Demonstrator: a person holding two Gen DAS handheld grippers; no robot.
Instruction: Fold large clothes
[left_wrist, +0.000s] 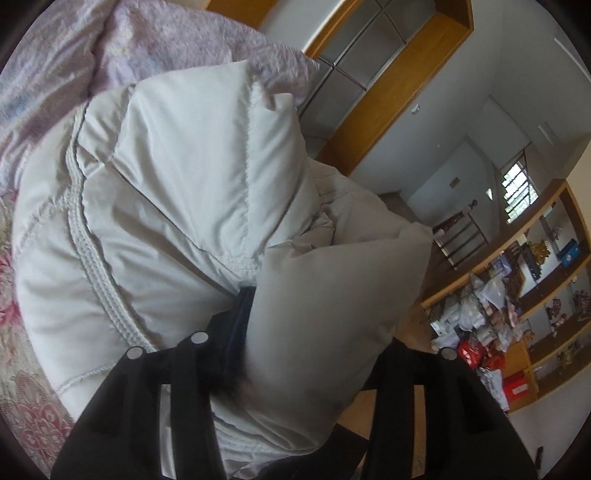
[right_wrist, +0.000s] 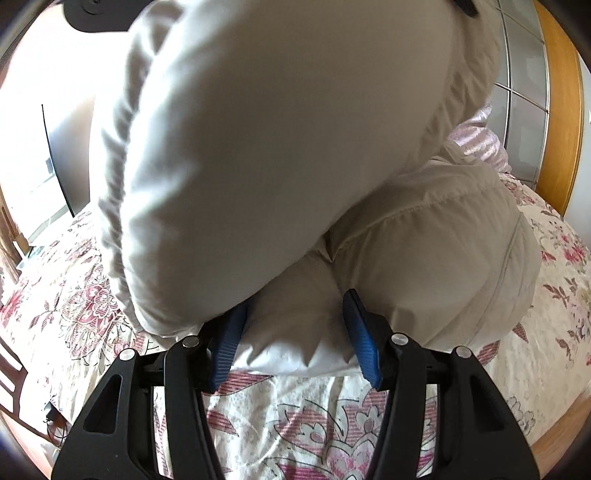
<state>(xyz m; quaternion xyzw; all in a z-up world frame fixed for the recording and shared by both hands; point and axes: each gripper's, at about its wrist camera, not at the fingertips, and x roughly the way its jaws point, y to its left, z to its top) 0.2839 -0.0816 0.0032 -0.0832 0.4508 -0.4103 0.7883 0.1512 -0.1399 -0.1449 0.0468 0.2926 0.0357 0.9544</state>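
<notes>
Jacket (right_wrist: 288, 155), pale beige-white, puffy and quilted, bunched in a heap on the bed (right_wrist: 303, 417) with the floral cover, pink and red flowers on cream. In the right wrist view one thick padded fold is lifted and hangs over the lower part, which lies on the cover near the bed's front edge. Right gripper (right_wrist: 295, 332) has its blue-padded fingers (right_wrist: 360, 347) on either side of a puffed fold at the jacket's near edge, the padding squeezed between both pads, so clamped on the jacket. Black finger frames sit low over the floral cover.

Left wrist view: left gripper (left_wrist: 314, 332) buried in the jacket (left_wrist: 177, 192). One dark blue pad (left_wrist: 240, 314) shows, pressed against a fat beige fold that bulges between the two fingers; the other finger's pad is hidden behind the fabric. Cannot tell whether the left fingers pinch the fold or just stand around it. Heavy stitched seams and a ribbed band run across the jacket's upper panel here.

Behind the jacket a crumpled lilac-pink quilt (left_wrist: 122, 48) lies toward the far side of the bed. Wooden-framed headboard (right_wrist: 554, 110) with grey panels stands at the bed's end. Open wooden shelves (left_wrist: 528, 295) cluttered with packets and small things across the room, window (left_wrist: 517, 192) beyond
</notes>
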